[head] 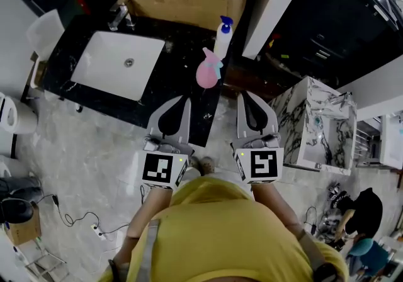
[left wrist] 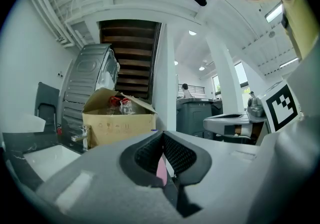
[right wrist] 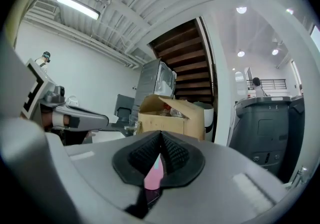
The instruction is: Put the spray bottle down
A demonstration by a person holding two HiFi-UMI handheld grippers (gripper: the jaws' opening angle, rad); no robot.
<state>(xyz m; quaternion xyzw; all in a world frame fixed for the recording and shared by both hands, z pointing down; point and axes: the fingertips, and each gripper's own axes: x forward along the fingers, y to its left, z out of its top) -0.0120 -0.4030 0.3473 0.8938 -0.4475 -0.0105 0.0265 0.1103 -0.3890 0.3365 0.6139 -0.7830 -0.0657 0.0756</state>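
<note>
Left gripper [head: 182,101]: fingers pressed together, nothing held. It hangs over the front edge of the desk [head: 179,82].

Pink spray bottle [head: 208,72]: upright near the desk's right edge, just beyond both grippers and touched by neither. We judge it set down.

White spray bottle [head: 223,36]: stands just behind the pink one.

Right gripper [head: 249,97]: fingers fully together, empty, hanging off the desk's right edge.

Risk, as we judge it: the pink bottle sits close to that edge. A sideways sweep by either gripper could tip it off the desk or into the white bottle.
</note>
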